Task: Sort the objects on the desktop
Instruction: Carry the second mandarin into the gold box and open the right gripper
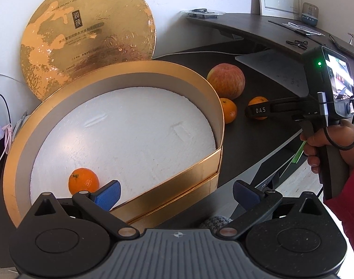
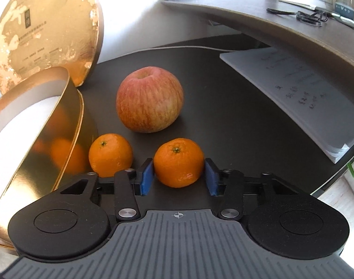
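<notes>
Lower left of the left view, one orange [image 1: 83, 181] already sits in the box [image 1: 220, 125], so my left gripper [image 1: 175, 191] hangs wide and empty. Centre of the right view, my right gripper [image 2: 178, 176] pinches a counter [image 2: 235, 116] orange [image 2: 178, 162] for boxing.

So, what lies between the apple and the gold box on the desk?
In the right wrist view, only bare dark desk lies between the apple and the gold box; the nearest orange sits closer to the camera.
</notes>
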`<action>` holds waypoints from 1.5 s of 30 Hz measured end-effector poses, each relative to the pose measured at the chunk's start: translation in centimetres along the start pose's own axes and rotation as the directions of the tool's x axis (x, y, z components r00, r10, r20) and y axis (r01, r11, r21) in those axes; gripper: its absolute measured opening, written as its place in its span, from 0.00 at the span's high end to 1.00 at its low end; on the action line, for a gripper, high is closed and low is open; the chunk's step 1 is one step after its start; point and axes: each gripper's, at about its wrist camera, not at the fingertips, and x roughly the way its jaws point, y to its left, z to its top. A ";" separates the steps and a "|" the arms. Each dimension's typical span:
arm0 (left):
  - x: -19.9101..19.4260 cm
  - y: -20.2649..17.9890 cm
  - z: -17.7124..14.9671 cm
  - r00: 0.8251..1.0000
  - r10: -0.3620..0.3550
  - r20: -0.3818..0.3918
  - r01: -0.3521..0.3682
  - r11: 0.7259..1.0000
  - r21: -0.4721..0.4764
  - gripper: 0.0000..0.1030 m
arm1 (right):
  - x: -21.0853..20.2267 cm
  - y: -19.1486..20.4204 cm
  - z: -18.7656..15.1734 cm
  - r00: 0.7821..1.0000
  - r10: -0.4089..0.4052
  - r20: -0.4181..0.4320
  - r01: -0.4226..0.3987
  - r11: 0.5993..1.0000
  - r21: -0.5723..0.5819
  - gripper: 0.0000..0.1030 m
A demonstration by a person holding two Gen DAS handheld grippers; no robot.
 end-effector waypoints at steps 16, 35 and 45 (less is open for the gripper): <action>-4.3 3.1 -1.7 0.995 0.020 0.095 -0.010 0.995 -0.102 0.01 | -12.2 3.4 -0.4 0.987 0.061 0.148 -0.056 0.998 -0.038 0.55; -6.8 11.4 -6.2 0.981 0.179 0.070 -0.146 0.930 -0.336 0.01 | -14.1 15.3 -0.8 0.963 0.258 0.079 -0.231 0.939 -0.257 0.55; -6.3 13.6 -7.5 0.983 0.181 0.042 -0.152 0.912 -0.380 0.01 | -8.8 20.1 -1.0 0.965 0.249 -0.089 -0.264 0.903 -0.339 0.55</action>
